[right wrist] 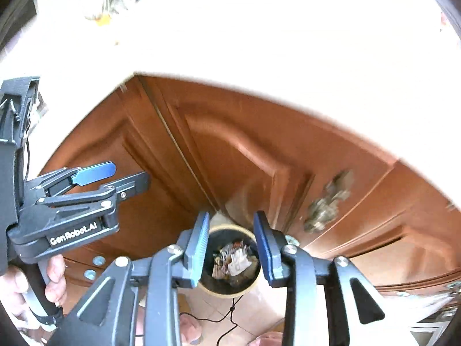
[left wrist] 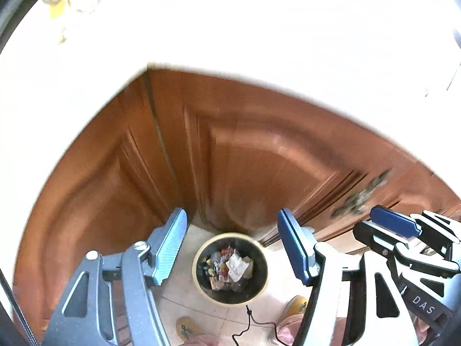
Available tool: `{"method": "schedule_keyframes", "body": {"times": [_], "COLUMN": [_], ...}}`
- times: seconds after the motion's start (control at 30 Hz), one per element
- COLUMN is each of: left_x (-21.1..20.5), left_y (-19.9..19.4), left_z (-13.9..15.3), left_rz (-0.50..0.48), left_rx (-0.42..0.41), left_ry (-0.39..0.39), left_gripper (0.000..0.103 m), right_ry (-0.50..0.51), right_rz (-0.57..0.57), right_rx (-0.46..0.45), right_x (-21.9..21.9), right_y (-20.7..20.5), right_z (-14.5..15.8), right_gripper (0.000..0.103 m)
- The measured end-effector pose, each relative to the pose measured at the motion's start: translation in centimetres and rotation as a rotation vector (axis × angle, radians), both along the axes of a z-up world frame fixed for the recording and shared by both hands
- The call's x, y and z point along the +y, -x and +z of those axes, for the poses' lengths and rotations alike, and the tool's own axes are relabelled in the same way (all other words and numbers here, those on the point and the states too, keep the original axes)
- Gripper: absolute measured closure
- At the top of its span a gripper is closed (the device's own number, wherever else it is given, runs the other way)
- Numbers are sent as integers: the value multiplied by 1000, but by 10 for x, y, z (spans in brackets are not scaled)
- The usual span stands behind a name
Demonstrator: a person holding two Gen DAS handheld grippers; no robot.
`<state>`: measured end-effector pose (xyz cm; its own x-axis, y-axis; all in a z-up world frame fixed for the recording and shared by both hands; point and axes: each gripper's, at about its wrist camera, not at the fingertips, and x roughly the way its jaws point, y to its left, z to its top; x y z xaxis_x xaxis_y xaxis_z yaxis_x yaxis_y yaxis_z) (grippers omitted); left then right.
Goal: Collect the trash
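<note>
Left gripper (left wrist: 230,245): jaws apart at a moderate gap, nothing between the 2 blue ribbed pads (left wrist: 170,248), nothing held. It points steeply down over the floor.

Right gripper (right wrist: 232,248): jaws at a narrower gap, also empty; the pads press on nothing. In the left wrist view it shows at the right edge, beside the left gripper. In the right wrist view the left gripper sits at the left edge, its handle held by a person's hand (right wrist: 34,285).

Straight below, framed between each pair of fingers: round cream-rimmed trash bin with dark liner (left wrist: 201,248), standing on the pale tiled floor (left wrist: 187,297), well apart from both grippers. Inside it: crumpled white paper and mixed coloured wrappers (left wrist: 230,265).

Thin black cable (left wrist: 250,320) lies on the tiles just in front of the bin. 2 yellow-green slippers (left wrist: 187,327) near the bottom edge.

Behind the bin: orange-brown wooden cabinet doors (left wrist: 245,158) with raised panels, a blurred metal handle (right wrist: 328,201) on one. Above them, the white surface (left wrist: 259,28), overexposed; items at its far left corner too washed out to identify.
</note>
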<state>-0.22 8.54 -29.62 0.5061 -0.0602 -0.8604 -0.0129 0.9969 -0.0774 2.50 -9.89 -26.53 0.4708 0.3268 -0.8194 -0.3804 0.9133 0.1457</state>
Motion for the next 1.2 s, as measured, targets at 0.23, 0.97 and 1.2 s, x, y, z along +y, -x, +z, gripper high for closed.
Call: {"method": "schedule_keyframes", "body": {"times": [0.23, 0.97, 1.2], "left_x": [-18, -51, -58], "left_y": [-6, -36, -40], "left_z": [99, 285, 326], "left_rz": [-57, -87, -54], "left_rx": [-50, -160, -234], "left_ry": [-16, -59, -85], "left_gripper": [38, 4, 1], "right_ry": [-32, -111, -127], "right_rz": [-25, -147, -203], "right_rx": [-55, -144, -210], "right_x": [-15, -49, -58], "right_y": [13, -6, -8], "right_z": [86, 254, 291], "right_gripper": [71, 43, 35]}}
